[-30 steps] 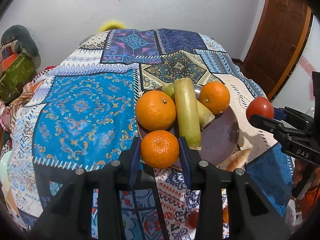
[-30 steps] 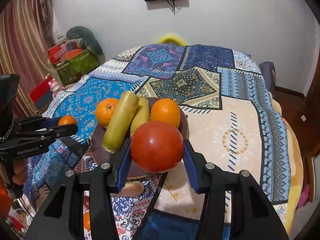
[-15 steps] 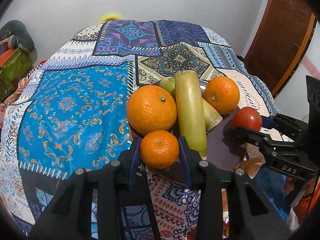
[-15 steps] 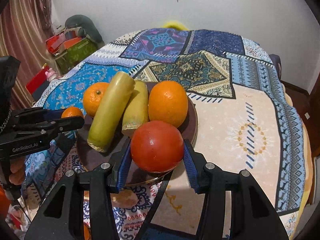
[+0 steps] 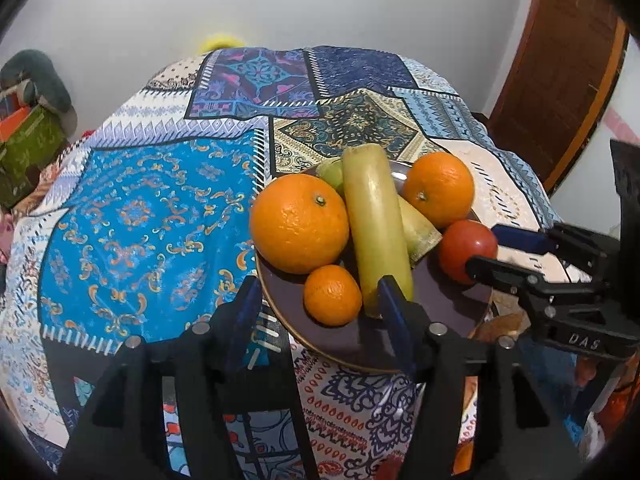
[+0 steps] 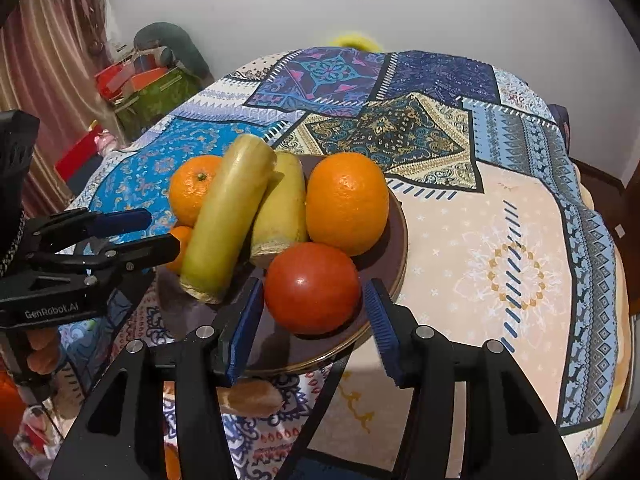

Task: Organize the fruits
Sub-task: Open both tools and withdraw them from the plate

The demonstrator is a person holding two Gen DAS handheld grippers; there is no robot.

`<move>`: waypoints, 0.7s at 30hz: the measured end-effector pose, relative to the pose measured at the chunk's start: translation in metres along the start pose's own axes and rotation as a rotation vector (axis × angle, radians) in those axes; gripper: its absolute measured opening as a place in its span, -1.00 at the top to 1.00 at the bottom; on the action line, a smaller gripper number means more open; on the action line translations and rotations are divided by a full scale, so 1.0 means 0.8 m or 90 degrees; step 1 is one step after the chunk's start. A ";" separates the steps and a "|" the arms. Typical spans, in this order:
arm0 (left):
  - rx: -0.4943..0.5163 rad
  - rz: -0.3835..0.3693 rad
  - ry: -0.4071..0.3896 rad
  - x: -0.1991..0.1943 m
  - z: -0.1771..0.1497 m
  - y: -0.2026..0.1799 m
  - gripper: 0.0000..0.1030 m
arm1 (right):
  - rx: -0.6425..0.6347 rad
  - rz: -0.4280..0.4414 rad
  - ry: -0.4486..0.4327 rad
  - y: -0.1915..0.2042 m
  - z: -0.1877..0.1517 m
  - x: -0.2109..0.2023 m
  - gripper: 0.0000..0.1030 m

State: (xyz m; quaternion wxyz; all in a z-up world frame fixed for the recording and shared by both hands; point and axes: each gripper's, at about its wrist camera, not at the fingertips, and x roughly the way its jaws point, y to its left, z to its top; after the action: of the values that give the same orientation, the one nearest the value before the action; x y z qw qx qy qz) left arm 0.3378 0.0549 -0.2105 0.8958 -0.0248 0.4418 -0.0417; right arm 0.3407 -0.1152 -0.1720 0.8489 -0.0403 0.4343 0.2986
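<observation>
Both pairs of jaws are standing apart from the fruit between them, having just been opening: the left gripper (image 5: 320, 312) is straddling a small tangerine (image 5: 332, 295) with clear gaps on either side, and the right gripper (image 6: 314, 320) is flanking a glossy red tomato (image 6: 313, 287) without pressing it. Both fruits are sitting on the plate (image 6: 394, 264) — dark brown, round, with a thin gold rim — at its near edge. Behind them on the plate are lying two dimpled oranges (image 5: 299, 223) and two smooth, pale green cylinders with cut ends (image 5: 378, 232), one resting across the other. Under the plate is spreading a patchwork cloth (image 5: 152, 216) in blue, navy and cream prints, covering a rounded table. Beyond the plate are standing a plain white wall (image 6: 440, 8) and a brown wooden door (image 5: 560, 80).
</observation>
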 end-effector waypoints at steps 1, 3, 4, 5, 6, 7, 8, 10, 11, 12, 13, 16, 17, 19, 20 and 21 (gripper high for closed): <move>0.000 0.001 -0.002 -0.003 -0.001 -0.001 -0.16 | -0.001 -0.003 -0.003 0.001 0.000 -0.003 0.04; 0.001 -0.004 -0.003 -0.011 -0.004 -0.001 -0.16 | 0.002 -0.004 -0.008 0.002 0.001 -0.010 0.03; 0.002 -0.004 -0.002 -0.014 -0.006 0.000 -0.16 | 0.004 -0.003 -0.011 0.003 0.000 -0.014 0.02; 0.002 -0.003 -0.002 -0.017 -0.009 0.001 -0.16 | 0.006 -0.005 -0.014 0.003 0.000 -0.018 -0.02; 0.004 -0.002 0.000 -0.021 -0.012 0.002 -0.16 | 0.008 -0.007 -0.017 0.003 -0.002 -0.023 -0.10; 0.005 0.000 0.003 -0.024 -0.017 0.003 -0.16 | 0.010 -0.009 -0.020 0.004 -0.003 -0.028 -0.15; 0.006 0.002 0.006 -0.027 -0.021 0.004 -0.16 | 0.011 -0.010 -0.022 0.004 -0.006 -0.033 -0.21; 0.008 0.009 0.014 -0.032 -0.031 0.008 -0.16 | 0.010 -0.011 -0.023 0.007 -0.012 -0.042 -0.27; 0.008 0.013 0.017 -0.035 -0.036 0.010 -0.16 | 0.009 -0.009 -0.021 0.009 -0.015 -0.045 -0.32; 0.005 0.015 0.020 -0.038 -0.042 0.014 -0.16 | 0.007 -0.005 -0.018 0.012 -0.018 -0.049 -0.39; 0.002 0.016 0.022 -0.041 -0.047 0.015 -0.16 | 0.006 -0.003 -0.016 0.016 -0.022 -0.052 -0.45; -0.004 0.022 0.029 -0.052 -0.061 0.023 -0.16 | 0.004 0.003 -0.013 0.027 -0.034 -0.058 -0.72; -0.006 0.025 0.030 -0.055 -0.065 0.025 -0.16 | 0.003 0.004 -0.013 0.032 -0.037 -0.059 -0.75; -0.011 0.027 0.033 -0.063 -0.074 0.031 -0.16 | 0.002 0.004 -0.007 0.041 -0.043 -0.058 -0.87; -0.014 0.029 0.035 -0.066 -0.079 0.034 -0.16 | 0.003 0.003 -0.003 0.046 -0.045 -0.057 -0.98; -0.015 0.030 0.036 -0.068 -0.082 0.035 -0.16 | 0.003 0.003 -0.001 0.051 -0.048 -0.055 -1.00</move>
State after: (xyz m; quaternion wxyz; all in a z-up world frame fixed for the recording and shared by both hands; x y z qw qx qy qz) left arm 0.2543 0.0878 -0.2094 0.8835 -0.0238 0.4675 -0.0161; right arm 0.2719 -0.1154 -0.1543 0.8485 -0.0371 0.4346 0.2996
